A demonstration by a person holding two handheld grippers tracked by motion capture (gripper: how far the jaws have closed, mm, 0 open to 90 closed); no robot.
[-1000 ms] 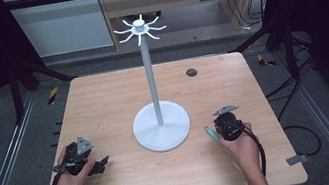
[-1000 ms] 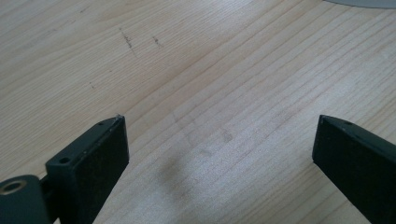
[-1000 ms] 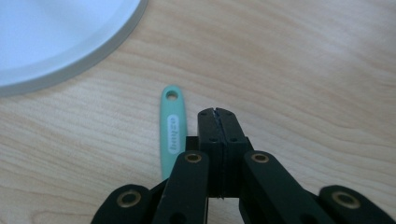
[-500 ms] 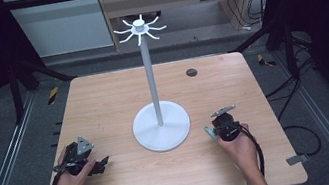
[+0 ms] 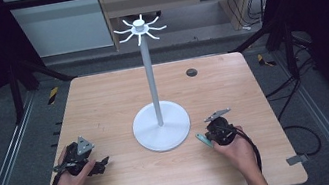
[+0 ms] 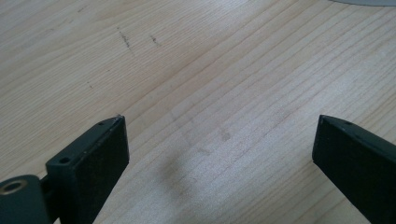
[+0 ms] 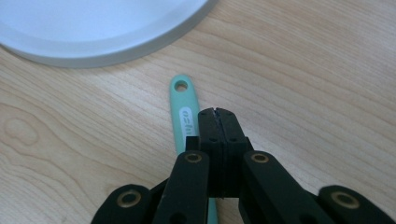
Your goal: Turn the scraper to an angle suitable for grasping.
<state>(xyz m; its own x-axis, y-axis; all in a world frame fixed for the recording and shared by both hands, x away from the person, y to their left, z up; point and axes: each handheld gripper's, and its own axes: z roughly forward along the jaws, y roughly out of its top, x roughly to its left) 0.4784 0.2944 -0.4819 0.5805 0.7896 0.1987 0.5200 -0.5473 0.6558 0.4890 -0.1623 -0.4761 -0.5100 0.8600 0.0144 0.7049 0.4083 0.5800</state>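
**Gripping a mint-green utensil handle beside the hanging stand**

Lying flat on the light wooden desk (image 5: 103, 102), the slim mint-green plastic utensil handle with a hanging hole at its tip (image 7: 183, 109) sits at about four o'clock from the white round-based metal stand with a tall pole and a crown of hooks (image 5: 160, 123), its holed end just short of the base rim. The right gripper (image 7: 217, 112) has its jaws pressed together; they lie over the handle's right edge, and whether they actually pinch it cannot be told. The left gripper (image 5: 101, 163) rests at about eight o'clock from the base, jaws spread wide over bare wood, holding nothing. The step in hand appears to be securing the handle. The next move likely calls for a firm pinch, a lift clear of the desk, and an aligned approach so that the hole can meet one of the hooks overhead.
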